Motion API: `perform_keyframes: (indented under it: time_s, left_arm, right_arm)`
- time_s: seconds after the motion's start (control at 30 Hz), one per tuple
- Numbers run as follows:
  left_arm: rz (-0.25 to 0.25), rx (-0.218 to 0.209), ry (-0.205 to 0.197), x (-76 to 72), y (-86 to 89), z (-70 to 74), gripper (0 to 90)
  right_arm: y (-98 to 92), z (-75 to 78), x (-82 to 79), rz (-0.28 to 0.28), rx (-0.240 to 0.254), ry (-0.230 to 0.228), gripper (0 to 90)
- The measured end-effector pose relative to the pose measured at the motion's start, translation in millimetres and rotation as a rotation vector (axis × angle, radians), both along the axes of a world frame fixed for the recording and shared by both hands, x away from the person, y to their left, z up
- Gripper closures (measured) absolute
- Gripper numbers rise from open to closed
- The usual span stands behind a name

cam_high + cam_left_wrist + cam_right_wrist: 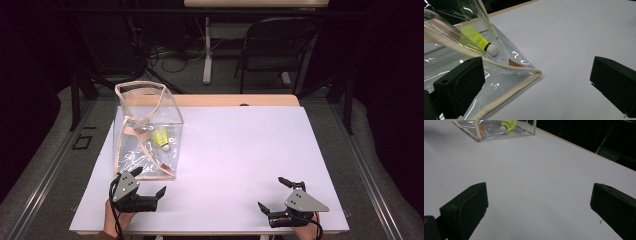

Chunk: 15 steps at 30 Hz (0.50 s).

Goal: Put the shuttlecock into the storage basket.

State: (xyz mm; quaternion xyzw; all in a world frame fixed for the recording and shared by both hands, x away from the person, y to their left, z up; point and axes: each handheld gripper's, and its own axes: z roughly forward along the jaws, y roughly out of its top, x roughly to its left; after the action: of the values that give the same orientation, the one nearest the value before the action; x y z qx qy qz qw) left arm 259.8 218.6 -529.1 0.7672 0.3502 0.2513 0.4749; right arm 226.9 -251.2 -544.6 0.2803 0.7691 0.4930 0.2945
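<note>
Presently, a white tabletop (240,155) with a light wood edge along its far side carries a clear plastic bag (145,127) trimmed in beige binding, standing at the near-left part of the surface. Inside the bag, on its floor, lies a yellow shuttlecock (162,138) with a white cork tip; the left gripper view shows the tip pointing toward the bag's near corner, with a small orange label just beyond it.

Left gripper (148,186): held low at the near-left edge of the tabletop, just beside the bag's near corner. Its fingers (459,85) stand wide apart and hold nothing; the bag's bound corner lies between them, closer to the left finger, contact not determinable.

Right gripper (277,195): held at the near-right part of the tabletop, well apart from the bag. Its fingers (465,207) are likewise spread wide and empty, over bare white surface that carries a few small dark specks.

Surroundings: the room is dark. Beyond the far edge stand a black folding chair (272,45) and the white leg of another table (207,50), with loose cables on the grey floor (185,75). Grey carpeted flooring runs along both sides of the tabletop.
</note>
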Motion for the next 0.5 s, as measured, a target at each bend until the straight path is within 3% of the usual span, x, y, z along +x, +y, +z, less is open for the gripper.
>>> perform_keyframes:
  time_s: [0.13,0.5]
  left_arm:
    - [-0.005,0.003,-0.018,-6.5,-0.3,-7.7,0.0]
    - [-0.032,0.015,0.004,-3.2,-5.1,-17.7,0.0]
  right_arm:
    - [0.1,0.1,0.0,0.002,-0.003,-0.001,1.1]
    - [-1.3,-0.6,0.6,-0.001,-0.001,0.004,1.1]
